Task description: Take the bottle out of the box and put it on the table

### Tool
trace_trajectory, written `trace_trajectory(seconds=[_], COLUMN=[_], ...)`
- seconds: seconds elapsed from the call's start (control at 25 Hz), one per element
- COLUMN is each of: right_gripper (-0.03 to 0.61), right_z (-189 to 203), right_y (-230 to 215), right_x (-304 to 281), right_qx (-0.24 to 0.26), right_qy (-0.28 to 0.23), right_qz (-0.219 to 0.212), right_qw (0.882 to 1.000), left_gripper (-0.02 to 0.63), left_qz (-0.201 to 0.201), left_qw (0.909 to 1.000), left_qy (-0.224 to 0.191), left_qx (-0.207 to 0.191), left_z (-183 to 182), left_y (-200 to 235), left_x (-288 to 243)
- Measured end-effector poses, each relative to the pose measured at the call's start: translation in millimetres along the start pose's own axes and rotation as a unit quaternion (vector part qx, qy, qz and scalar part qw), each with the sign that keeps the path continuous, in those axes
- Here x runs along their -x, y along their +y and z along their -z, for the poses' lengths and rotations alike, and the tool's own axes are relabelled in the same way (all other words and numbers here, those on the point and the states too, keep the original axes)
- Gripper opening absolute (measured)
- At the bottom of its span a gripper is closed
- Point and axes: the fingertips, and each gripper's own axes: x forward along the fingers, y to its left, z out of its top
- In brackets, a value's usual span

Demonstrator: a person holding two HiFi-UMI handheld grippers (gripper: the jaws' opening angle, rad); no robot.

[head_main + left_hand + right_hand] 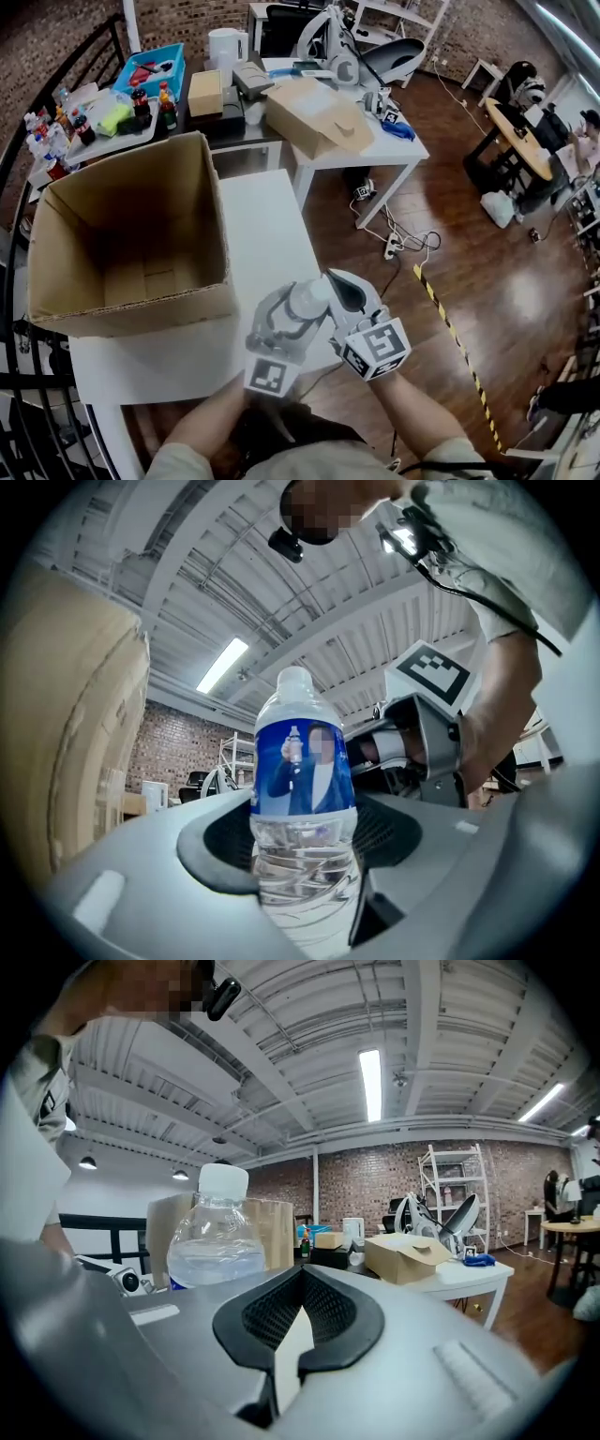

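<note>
The bottle (302, 789) is already out of the cardboard box (202, 211), so I judge the first half of the job done. My left tongs (305, 846) are clamped round its clear lower body, below the blue label, and the bottle stands upright in them. My right tongs (298, 1321) are pressed together on nothing and sit just beside the bottle. What is left is to stand it on the bench (267, 225) and let go. From the head view I hold it at the near right corner, and I cannot tell whether its base touches yet.

The box looks empty and takes up the left of the white top. The strip to its right is bare. Behind stands a second bench (394, 155) with a smaller carton (314, 117). Wood floor (469, 244) and brick walls are around.
</note>
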Motion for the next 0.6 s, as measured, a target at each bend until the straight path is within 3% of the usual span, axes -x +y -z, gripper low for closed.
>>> trace_trajectory(seconds=[0.04,0.16,0.2,0.32,0.48,0.6], right_gripper=[0.000,0.000,0.000,0.000,0.000,0.000], right_z=[5.5,18.4,22.1,34.2,46.6,62.5], right_y=[-3.2,-10.3,-11.2,-10.6,-2.1,6.9], right_x=[-3.8,-14.5,-17.2,-22.3,-22.2,-21.7], right_qx=[-0.007,-0.023,-0.024,-0.016,-0.001,-0.005], right_qy=[-0.002,-0.009,-0.009,-0.001,0.006,0.012], right_qz=[0.010,0.033,0.036,0.041,0.045,0.032], right_qw=[1.000,0.999,0.999,0.999,0.999,0.999], left_gripper=[0.270,0.270,0.272,0.275,0.278,0.290], left_qz=[-0.005,-0.043,-0.045,-0.024,-0.021,-0.002], left_qw=[0.9999,0.9919,0.9913,0.9976,0.9972,0.9989], left_qy=[0.000,0.000,0.002,0.009,0.017,0.039], left_qx=[0.013,0.120,0.124,0.065,0.070,0.024], left_z=[6.3,26.0,30.7,41.5,62.0,76.5], left_y=[2.0,10.3,12.0,12.7,5.7,-1.0], left_x=[-1.7,-4.1,-4.7,-4.6,3.0,12.5])
